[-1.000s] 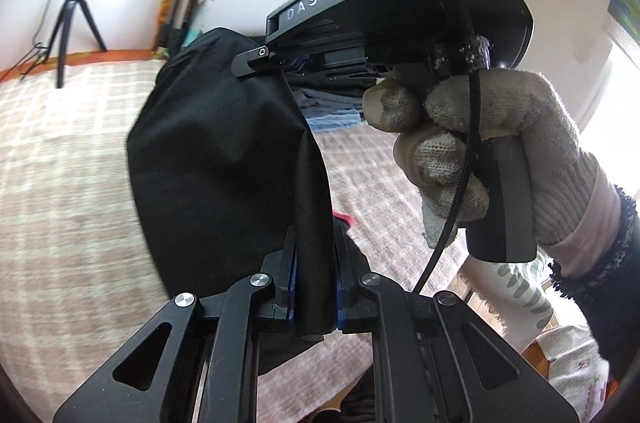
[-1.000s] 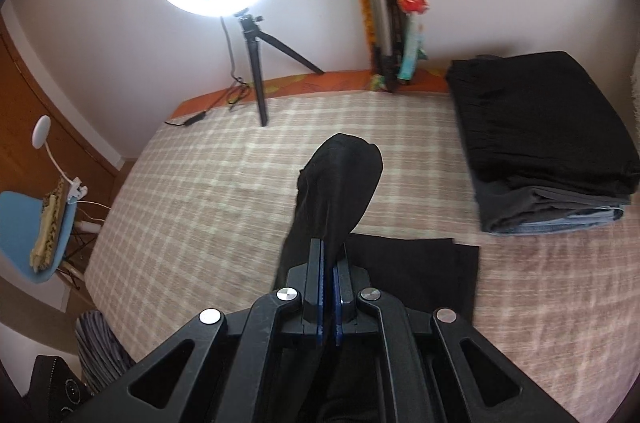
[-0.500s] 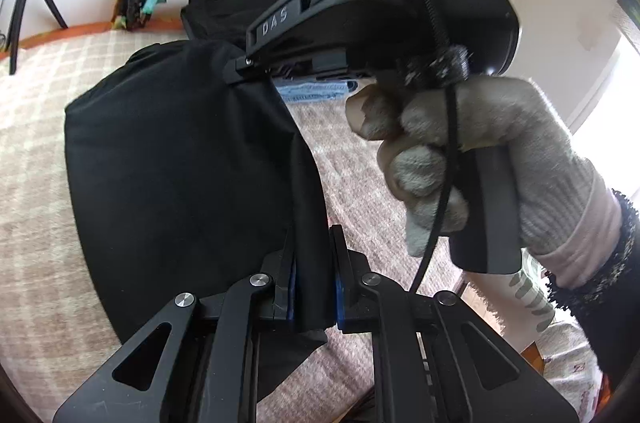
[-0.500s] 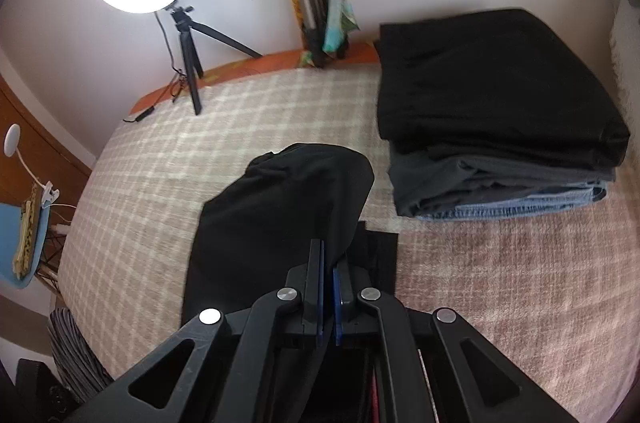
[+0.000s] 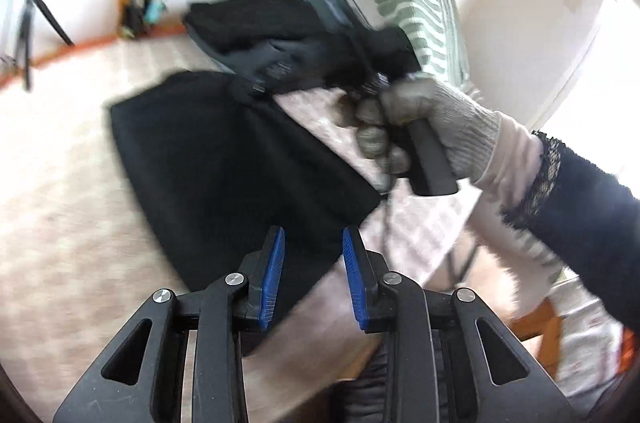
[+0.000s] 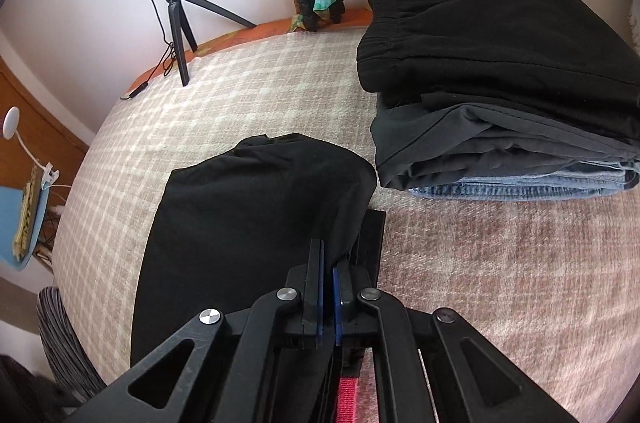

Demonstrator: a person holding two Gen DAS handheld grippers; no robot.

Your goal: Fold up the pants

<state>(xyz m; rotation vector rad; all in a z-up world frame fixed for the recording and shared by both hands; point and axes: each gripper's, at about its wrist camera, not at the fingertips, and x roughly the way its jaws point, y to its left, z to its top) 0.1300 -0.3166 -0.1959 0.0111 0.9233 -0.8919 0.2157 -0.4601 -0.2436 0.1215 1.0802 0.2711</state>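
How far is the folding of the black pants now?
Done: the black pants lie doubled over on the bed, beside the stack of folded clothes. In hand: the right gripper pinches one edge; the left gripper is opening, pads off the cloth. Left: release, then stack.

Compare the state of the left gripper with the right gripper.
The left gripper has its fingers apart and opening, blue pads off the black pants. The right gripper has its fingers shut on the pants' edge. Both point down at the same pants on the checked bedspread.
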